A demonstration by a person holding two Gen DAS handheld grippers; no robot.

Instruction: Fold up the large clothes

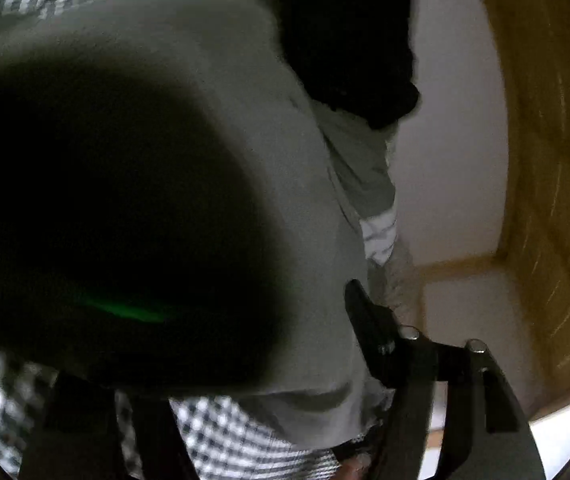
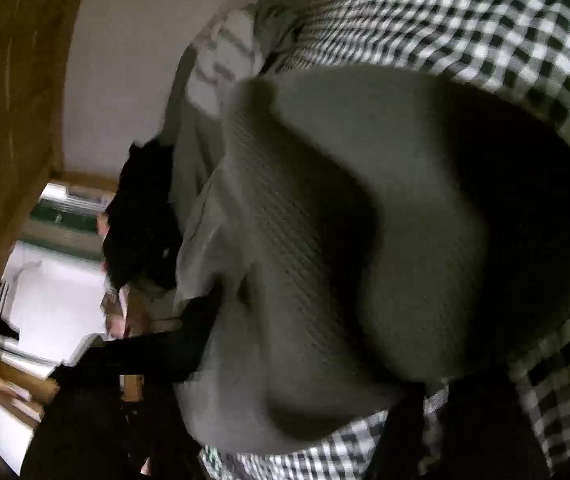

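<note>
One grey ribbed garment [image 2: 325, 240] draped over both cameras, on one checked cloth [image 2: 505, 40]; one black garment [image 1: 349, 40] beside. Jaw states of left gripper [image 1: 369, 320] and right gripper [image 2: 213, 300]: impossible to tell.

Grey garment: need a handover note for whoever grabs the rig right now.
Left gripper: grey garment is draped over it and hides one finger; grip unclear.
Right gripper: same garment bunched between its fingers; grip unclear.
The garment lies rumpled on the checked sheet, with a black garment and a striped cloth beside it.
Done: no neat fold visible.
Left: confirm both grips, spread the garment flat, then fold.
</note>
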